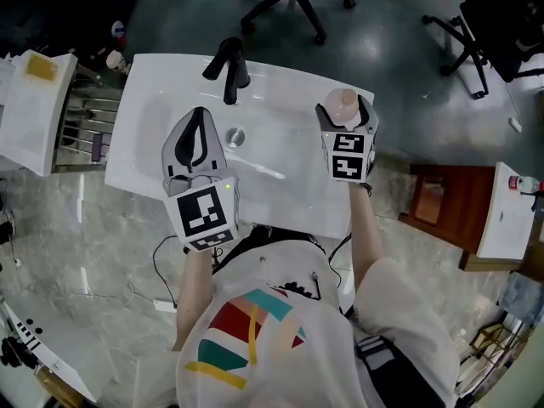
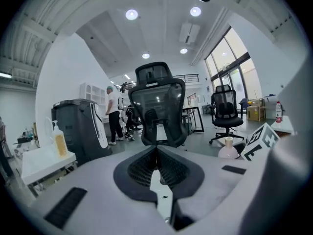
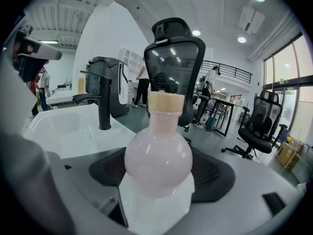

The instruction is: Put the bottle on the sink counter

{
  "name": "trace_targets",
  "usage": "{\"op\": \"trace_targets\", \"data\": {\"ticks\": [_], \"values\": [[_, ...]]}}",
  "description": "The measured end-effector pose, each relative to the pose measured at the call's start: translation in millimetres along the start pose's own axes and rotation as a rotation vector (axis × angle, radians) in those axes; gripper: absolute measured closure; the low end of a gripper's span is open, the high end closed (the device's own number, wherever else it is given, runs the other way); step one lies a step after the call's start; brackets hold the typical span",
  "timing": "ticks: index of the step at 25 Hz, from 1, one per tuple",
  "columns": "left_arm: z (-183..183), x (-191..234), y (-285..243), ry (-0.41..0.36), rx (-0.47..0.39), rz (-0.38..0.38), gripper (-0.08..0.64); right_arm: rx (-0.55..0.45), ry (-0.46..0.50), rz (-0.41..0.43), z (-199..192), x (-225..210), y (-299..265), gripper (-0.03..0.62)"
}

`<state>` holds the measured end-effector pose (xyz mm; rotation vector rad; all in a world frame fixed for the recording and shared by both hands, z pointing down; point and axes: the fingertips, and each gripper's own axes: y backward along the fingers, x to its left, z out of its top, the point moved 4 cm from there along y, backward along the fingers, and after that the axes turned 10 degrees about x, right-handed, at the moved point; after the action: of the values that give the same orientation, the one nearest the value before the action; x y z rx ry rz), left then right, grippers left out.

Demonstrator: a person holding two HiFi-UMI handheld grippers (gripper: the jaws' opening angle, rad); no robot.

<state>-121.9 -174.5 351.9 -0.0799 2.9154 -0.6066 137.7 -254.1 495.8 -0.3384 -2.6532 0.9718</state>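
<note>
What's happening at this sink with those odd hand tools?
A person stands at a white sink counter, holding tongs in each hand. The right tongs grip a pink bottle with a pale cap at the counter's back right corner, right of the black faucet. The left tongs are shut and empty above the basin.

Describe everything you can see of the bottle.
The bottle is pale pink and glossy, with a round bulbous body, a short neck and a tan, wood-like cap. It stands upright between the fingers of the right gripper, which appear closed on its body, over the right rear corner of the white sink counter. Whether its base rests on the counter cannot be told.
</note>
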Motion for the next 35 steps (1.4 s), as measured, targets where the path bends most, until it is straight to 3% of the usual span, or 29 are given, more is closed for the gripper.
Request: {"op": "trace_targets", "data": {"ticks": [9, 23, 35], "values": [[2.3, -34.6, -12.5, -0.033, 0.015, -0.082, 0.541, 0.009, -0.027, -0.030, -9.0, -10.9, -4.0, 0.202], [3.7, -32.3, -23.4, -0.027, 0.026, -0.080, 0.541, 0.085, -0.116, -0.065, -24.3, -44.0, -32.8, 0.202], [1.3, -44.6, -35.6, -0.034, 0.047, -0.115, 0.541, 0.137, -0.130, -0.052, -39.5, -46.0, -42.4, 0.202]]}}
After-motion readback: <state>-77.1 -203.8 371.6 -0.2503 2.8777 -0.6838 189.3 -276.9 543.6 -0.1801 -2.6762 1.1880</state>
